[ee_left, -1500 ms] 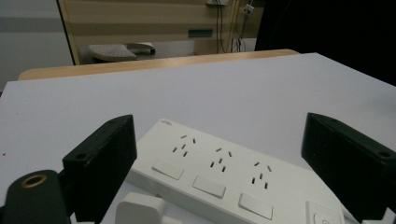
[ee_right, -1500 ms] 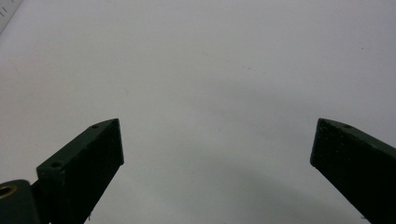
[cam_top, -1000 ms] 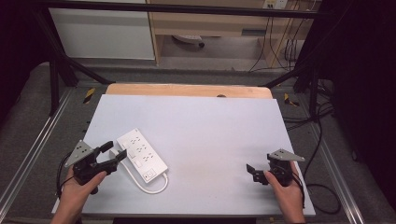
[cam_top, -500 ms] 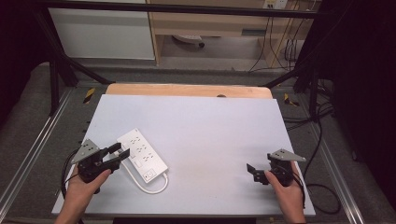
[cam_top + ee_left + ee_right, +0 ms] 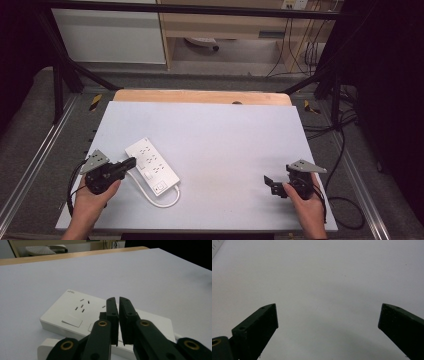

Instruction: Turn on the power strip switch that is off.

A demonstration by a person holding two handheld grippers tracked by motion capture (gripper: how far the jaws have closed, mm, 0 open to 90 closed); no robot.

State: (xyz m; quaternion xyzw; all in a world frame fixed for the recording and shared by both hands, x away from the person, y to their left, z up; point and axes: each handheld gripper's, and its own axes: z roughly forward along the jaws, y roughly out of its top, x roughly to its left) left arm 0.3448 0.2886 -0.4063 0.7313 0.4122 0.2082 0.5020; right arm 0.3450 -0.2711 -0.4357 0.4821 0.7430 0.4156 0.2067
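A white power strip [image 5: 152, 166] lies flat on the left part of the pale table [image 5: 225, 135], its white cord [image 5: 167, 201] looping off its near end. My left gripper [image 5: 131, 162] sits at the strip's left edge, low over the table. In the left gripper view the strip [image 5: 75, 312] lies just beyond my left gripper [image 5: 117, 300]. Its jaws have just been closing and now stand together with only a thin slit and nothing between them. My right gripper [image 5: 270, 186] rests near the table's front right, open, and in the right gripper view my right gripper [image 5: 327, 315] frames bare table.
A wooden strip [image 5: 200, 96] runs along the table's far edge. Metal rails [image 5: 30, 175] flank both sides. Shelving and cables [image 5: 300, 50] stand beyond the table. A white plug body [image 5: 47, 347] lies just under my left jaws.
The left gripper's jaws have closed from wide apart to together beside the power strip. Both hands stayed where they were, and the strip has not moved.
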